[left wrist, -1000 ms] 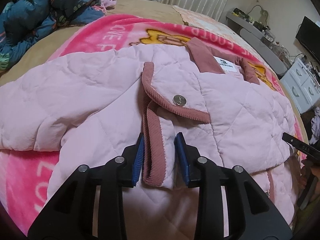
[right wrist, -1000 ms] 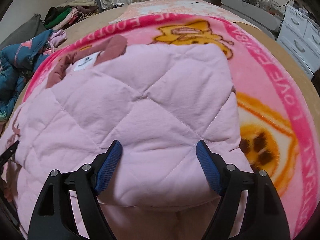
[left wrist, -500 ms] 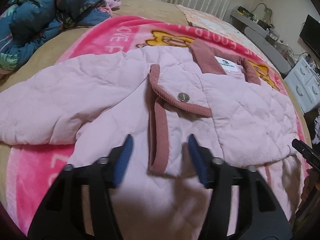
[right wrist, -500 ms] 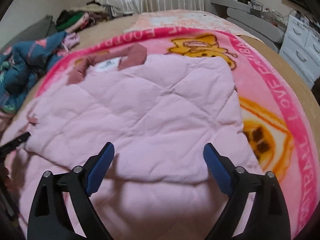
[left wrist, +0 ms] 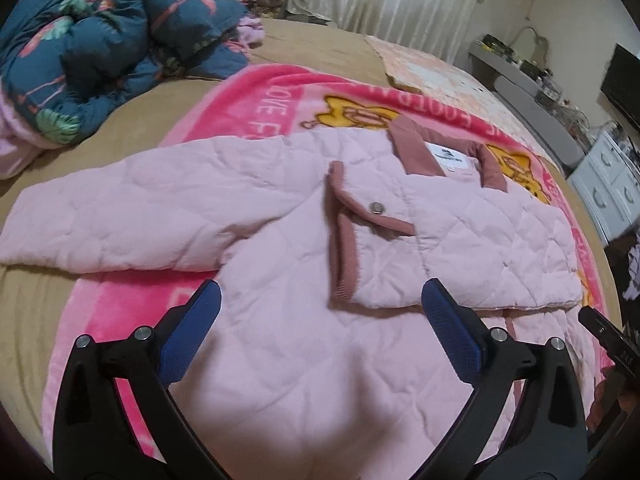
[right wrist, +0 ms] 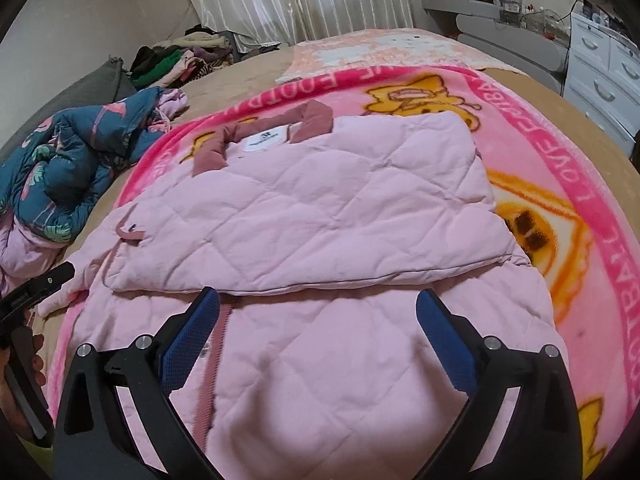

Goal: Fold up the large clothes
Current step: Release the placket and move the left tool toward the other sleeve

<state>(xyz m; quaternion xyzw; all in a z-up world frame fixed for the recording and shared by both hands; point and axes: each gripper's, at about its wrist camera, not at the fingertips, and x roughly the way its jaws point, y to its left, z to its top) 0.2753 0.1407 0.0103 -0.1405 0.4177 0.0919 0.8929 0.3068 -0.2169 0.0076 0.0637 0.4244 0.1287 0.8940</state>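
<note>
A pale pink quilted jacket (left wrist: 280, 264) with a dusty-rose collar (left wrist: 412, 148) lies on the pink blanket, collar far. Its right side is folded over the body (right wrist: 320, 208); the rose-trimmed flap with a snap (left wrist: 376, 208) lies on top. The left sleeve (left wrist: 120, 208) stretches out to the left. My left gripper (left wrist: 320, 320) is open and empty, above the lower body of the jacket. My right gripper (right wrist: 318, 320) is open and empty, just before the folded panel's near edge.
The pink cartoon blanket (right wrist: 560, 160) covers a tan bed (left wrist: 312, 48). A dark blue floral quilt (left wrist: 100, 40) is bunched at the far left. A clothes pile (right wrist: 176, 60) lies by the curtain. White drawers (right wrist: 600, 60) stand to the right.
My left gripper let go of the rose-trimmed flap, opened wide and drew back. My right gripper also drew back from the folded panel, staying open. The folded panel now lies flat.
</note>
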